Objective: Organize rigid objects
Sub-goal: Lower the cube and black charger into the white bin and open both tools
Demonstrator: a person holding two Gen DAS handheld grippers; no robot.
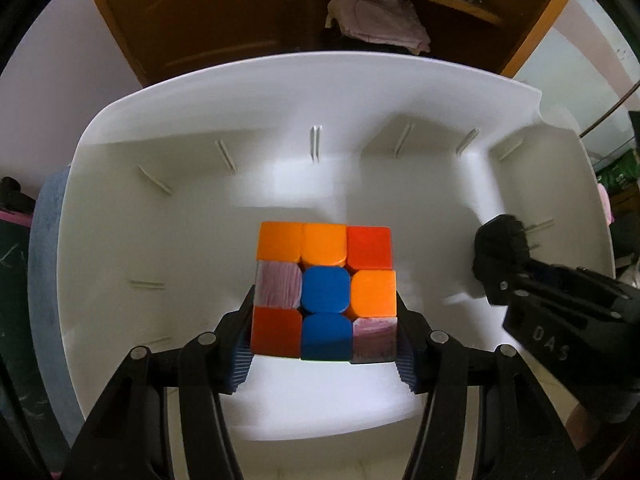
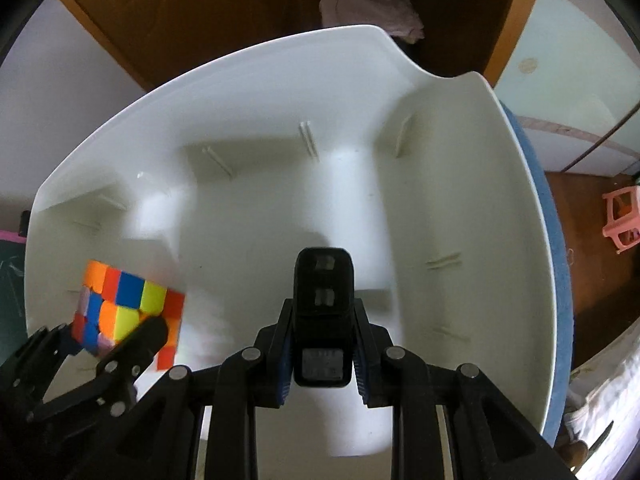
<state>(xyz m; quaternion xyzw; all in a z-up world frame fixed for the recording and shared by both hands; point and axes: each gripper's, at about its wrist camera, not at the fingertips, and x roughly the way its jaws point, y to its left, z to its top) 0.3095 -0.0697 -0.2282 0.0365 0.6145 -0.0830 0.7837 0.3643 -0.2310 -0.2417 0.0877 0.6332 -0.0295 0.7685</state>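
In the left wrist view the left gripper (image 1: 324,336) fills the bottom of the frame, its fingers closed on a cube (image 1: 325,290) — a puzzle cube with orange, red, blue and pale faded tiles. The ribbed blue pads (image 1: 240,364) press its left and right sides. The cube sits at the centre of the frame, held over the inside of a white bin (image 1: 280,80). At the right edge of the frame the right gripper (image 1: 498,248) reaches in, closed on a black block whose shape is blurred here.

In the right wrist view the right gripper (image 2: 323,354) rises from the bottom centre, its fingers clamped on the black block (image 2: 323,300) — a boxy dark piece with two small pale windows on its upper face and a grey label at its near end. It stands between the pads and points up the frame, over the bin floor. At lower left the left gripper (image 2: 108,340) shows with the cube (image 2: 128,304); here yellow-green tiles show too.

Beyond both lies the bin's floor, then its far wall (image 2: 280,120) with thin raised ribs, and a notch in the rim at upper right. Past the rim, at the top of the frame, a brown wooden cabinet (image 2: 200,20) with a crumpled pale cloth (image 2: 368,8). At the right edge, a pink stool (image 2: 622,222) on the floor.
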